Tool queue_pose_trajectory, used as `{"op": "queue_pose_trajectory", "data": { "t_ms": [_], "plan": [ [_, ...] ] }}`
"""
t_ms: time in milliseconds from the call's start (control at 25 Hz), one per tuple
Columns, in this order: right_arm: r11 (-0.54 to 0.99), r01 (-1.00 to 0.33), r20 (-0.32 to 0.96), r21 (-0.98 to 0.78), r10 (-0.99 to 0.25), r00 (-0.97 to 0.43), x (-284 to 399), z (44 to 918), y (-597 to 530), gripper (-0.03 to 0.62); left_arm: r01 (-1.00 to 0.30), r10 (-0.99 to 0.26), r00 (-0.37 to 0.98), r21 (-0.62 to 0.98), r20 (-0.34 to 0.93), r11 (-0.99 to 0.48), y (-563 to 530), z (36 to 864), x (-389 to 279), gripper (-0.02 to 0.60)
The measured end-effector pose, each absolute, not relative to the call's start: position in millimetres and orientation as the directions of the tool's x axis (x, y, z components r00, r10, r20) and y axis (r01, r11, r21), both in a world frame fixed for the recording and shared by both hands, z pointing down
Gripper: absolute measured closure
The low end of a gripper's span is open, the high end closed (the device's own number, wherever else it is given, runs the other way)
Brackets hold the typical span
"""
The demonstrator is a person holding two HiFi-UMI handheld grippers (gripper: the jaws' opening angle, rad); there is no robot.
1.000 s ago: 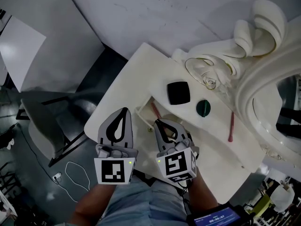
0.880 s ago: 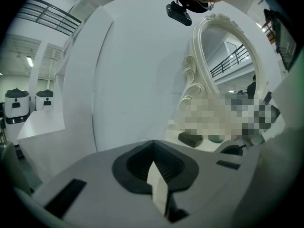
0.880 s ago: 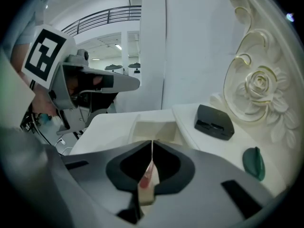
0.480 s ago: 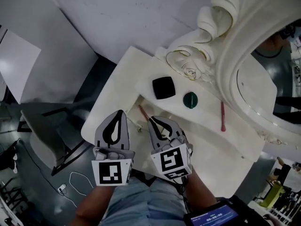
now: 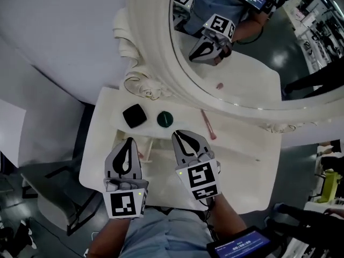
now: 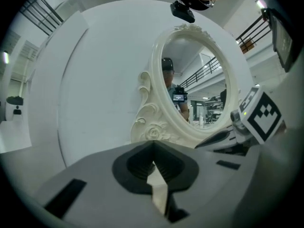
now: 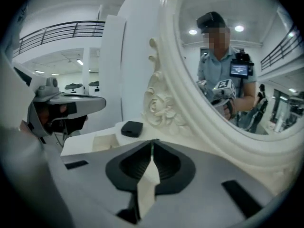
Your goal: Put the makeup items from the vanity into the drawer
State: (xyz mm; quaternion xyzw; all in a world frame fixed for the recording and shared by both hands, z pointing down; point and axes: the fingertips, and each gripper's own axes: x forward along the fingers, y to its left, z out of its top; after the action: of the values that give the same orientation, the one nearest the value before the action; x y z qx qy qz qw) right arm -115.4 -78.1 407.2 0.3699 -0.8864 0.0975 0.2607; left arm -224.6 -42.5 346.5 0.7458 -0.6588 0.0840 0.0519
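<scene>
I have both grippers low over the near half of the white worktop (image 5: 242,165), side by side and a little apart. The left gripper (image 5: 128,141) has its jaws pressed together with nothing between them; the right gripper (image 5: 179,135) is likewise closed and empty.

The open drawer (image 5: 150,150) sits between the two grippers, its rim running just beside the left gripper's inner side. A reddish shape shows inside it, but I cannot tell what it is.

The makeup lies on the far strip of the worktop, under the ornate mirror (image 5: 150,36). The black compact (image 5: 134,115) is at 12 o'clock from the left gripper, near the carved foot of the frame. The green pot (image 5: 165,119) is at 11 o'clock from the right gripper, just beside its tip but apart from it. The pink stick (image 5: 208,124) lies slanted at 1 o'clock from the right gripper, its far end close to the frame.

The worktop's left edge is close at 9 o'clock from the left gripper. At 3 o'clock from the right gripper the surface is bare out to its right edge.
</scene>
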Motion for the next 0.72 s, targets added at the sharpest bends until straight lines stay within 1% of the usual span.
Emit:
{"op": "queue_pose_trajectory", "data": {
  "t_ms": [160, 320, 440, 560, 720],
  "plan": [
    [0.593, -0.805, 0.554, 0.023, -0.678, -0.484, -64.8, 409.7, -98.5, 0.572, -0.981, -0.965, 0.182, -0.031, 0.189, -0.191, -54.3, 345.3, -206.8, 0.583],
    [0.529, -0.848, 0.591, 0.036, -0.695, -0.409, -41.8, 422.6, -108.8, 0.548, -0.974, -0.954, 0.214, -0.025, 0.209, -0.224, -61.0, 353.0, -208.0, 0.583],
    [0.520, -0.854, 0.623, 0.033, -0.678, -0.389, -30.7, 435.4, -112.5, 0.530, -0.974, -0.949, 0.213, -0.022, 0.232, -0.224, -64.4, 358.7, -204.9, 0.583],
    [0.532, -0.847, 0.669, 0.005, -0.631, -0.392, -6.0, 447.5, -113.1, 0.510, -0.979, -0.945, 0.196, 0.002, 0.261, -0.203, -68.6, 360.2, -179.5, 0.583],
    [0.528, -0.849, 0.711, 0.006, -0.599, -0.367, 24.4, 459.4, -121.8, 0.508, -0.982, -0.942, 0.181, -0.009, 0.282, -0.191, -77.7, 363.5, -156.2, 0.583]
  ]
}}
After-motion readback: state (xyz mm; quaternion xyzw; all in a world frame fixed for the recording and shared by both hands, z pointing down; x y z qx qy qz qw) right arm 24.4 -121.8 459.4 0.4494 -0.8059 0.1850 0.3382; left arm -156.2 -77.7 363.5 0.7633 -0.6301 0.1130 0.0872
